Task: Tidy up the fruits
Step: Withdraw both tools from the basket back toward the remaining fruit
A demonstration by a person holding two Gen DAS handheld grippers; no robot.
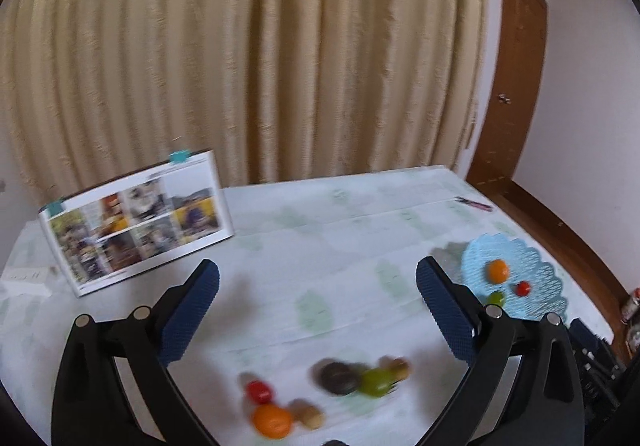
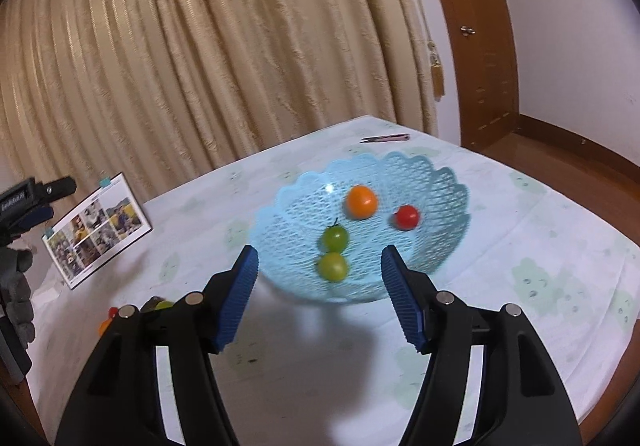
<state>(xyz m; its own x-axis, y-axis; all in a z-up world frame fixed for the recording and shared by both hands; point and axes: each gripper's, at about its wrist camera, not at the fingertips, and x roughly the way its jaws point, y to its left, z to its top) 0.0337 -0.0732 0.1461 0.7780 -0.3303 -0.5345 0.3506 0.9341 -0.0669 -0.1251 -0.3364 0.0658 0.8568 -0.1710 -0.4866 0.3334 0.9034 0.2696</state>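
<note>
A light blue lattice bowl stands on the table and holds an orange fruit, a red tomato and two green tomatoes. My right gripper is open and empty just in front of the bowl. My left gripper is open and empty above the table. Below it lie loose fruits: a red tomato, an orange fruit, a dark round fruit, a green one and two brownish ones. The bowl also shows in the left wrist view.
A photo calendar stands at the back left of the table. A small pair of snips lies near the far edge. A curtain hangs behind the table, and a wooden door frame is at the right.
</note>
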